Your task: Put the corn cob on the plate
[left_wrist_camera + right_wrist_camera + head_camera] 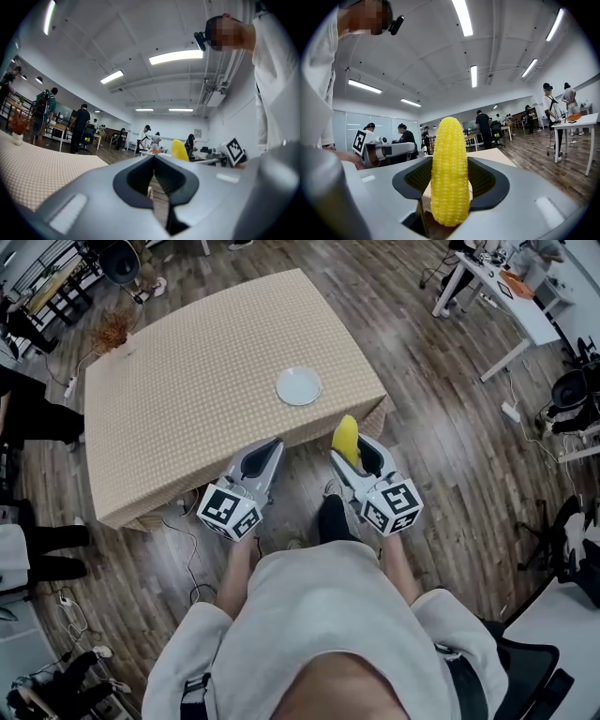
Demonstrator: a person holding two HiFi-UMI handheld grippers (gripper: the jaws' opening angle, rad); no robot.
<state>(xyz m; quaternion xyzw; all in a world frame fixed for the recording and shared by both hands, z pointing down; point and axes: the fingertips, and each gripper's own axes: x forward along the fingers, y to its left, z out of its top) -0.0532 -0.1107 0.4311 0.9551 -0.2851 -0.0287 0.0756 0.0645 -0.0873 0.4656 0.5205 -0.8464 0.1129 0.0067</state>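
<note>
Plate (298,386): white, round, standing on the checked tablecloth (187,381) towards the table's near edge; its face shows plain white.
Corn cob (450,171): yellow, upright, clamped on both sides by the pads of the right gripper (361,454), just short of the table edge and apart from the plate.
Left gripper (272,448): jaws drawn together, seemingly meeting at the tips, with nothing between them; it is level with the right gripper.

Bright, even light came from ceiling strip lights (463,16), which flared white in both gripper views; shadows were soft, every view bowed strongly toward dark, vignetted corners, and the corn cob (449,171) was sharp while the far room was slightly soft.
</note>
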